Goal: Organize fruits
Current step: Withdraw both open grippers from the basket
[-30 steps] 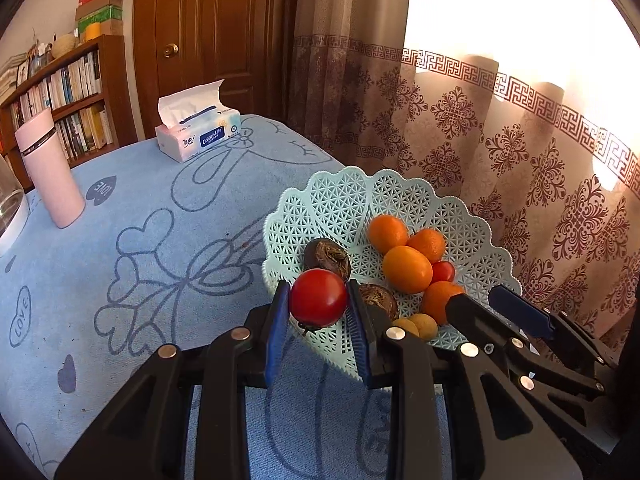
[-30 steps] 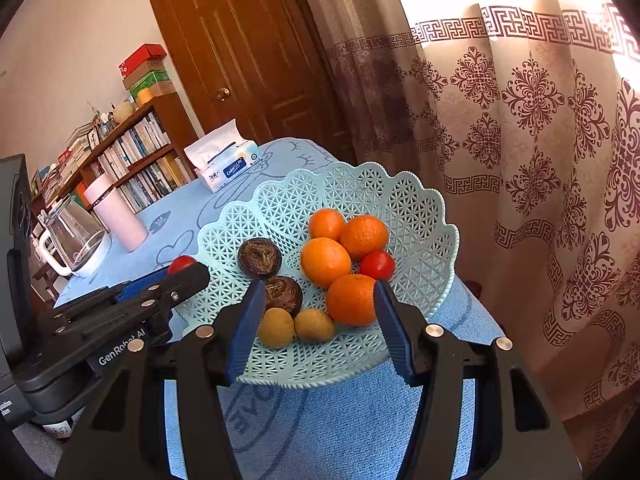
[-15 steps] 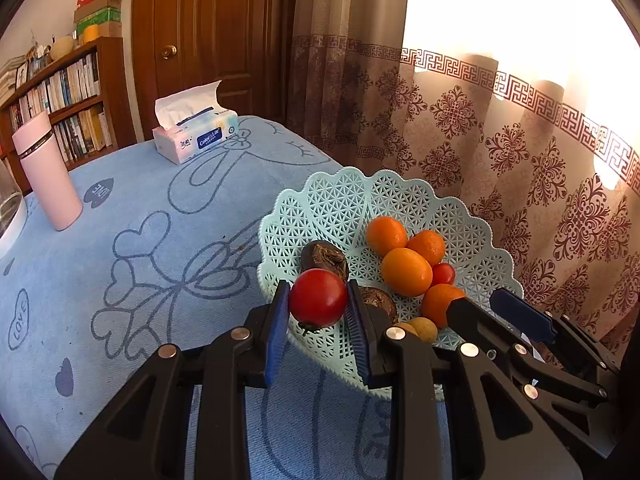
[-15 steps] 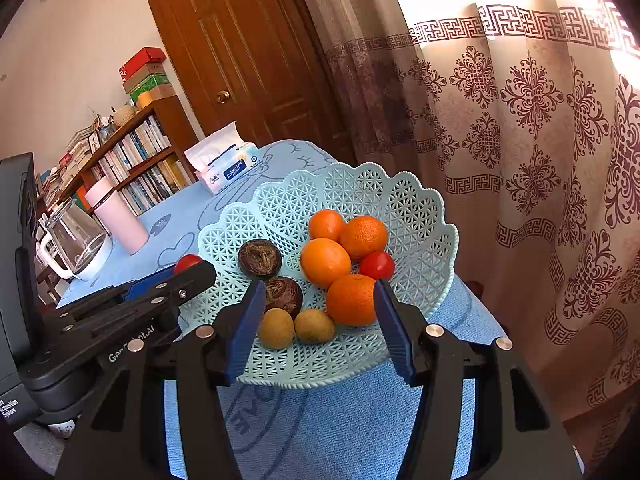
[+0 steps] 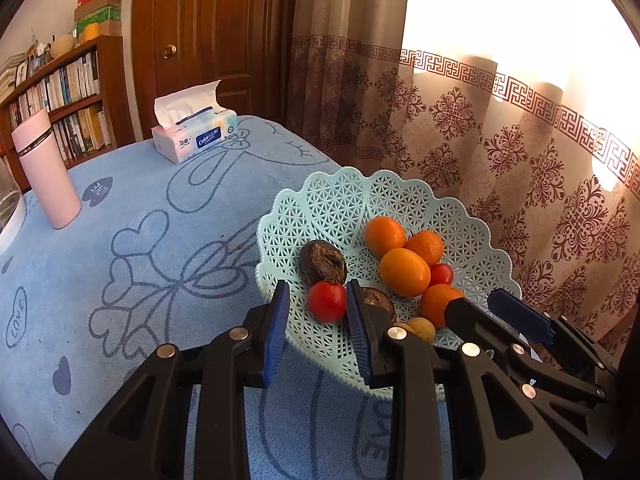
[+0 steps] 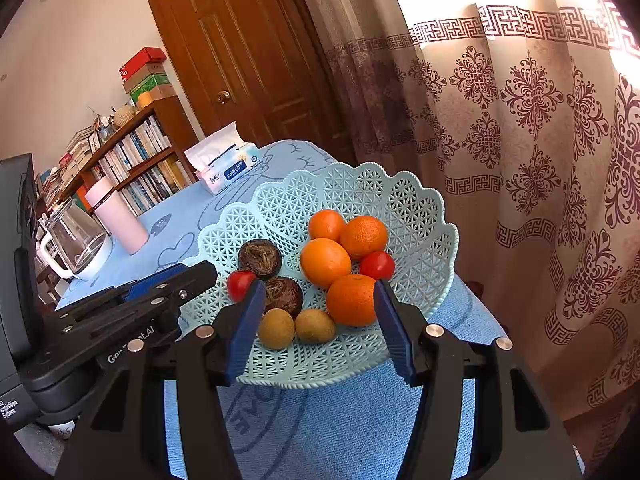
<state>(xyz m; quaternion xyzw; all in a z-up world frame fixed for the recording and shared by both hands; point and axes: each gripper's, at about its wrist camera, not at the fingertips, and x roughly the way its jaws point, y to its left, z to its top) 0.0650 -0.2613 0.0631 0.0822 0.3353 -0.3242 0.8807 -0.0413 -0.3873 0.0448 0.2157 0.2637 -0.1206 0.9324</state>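
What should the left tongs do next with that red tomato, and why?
Probably draw the left tongs straight back from the basket. The tomato seems to rest on the lattice beside a dark brown fruit, with a gap visible between it and one pad, so nothing appears gripped. Backing out should avoid nudging it.

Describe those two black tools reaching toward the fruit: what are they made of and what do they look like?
Both are hand-held clamps. The left gripper and right gripper share a matte black, angular plastic frame with silver rivets at the joints. Each ends in two flat fingers faced with ribbed blue pads. The left one's side bears white lettering, partly hidden. No cables, hands or sleeves are visible.
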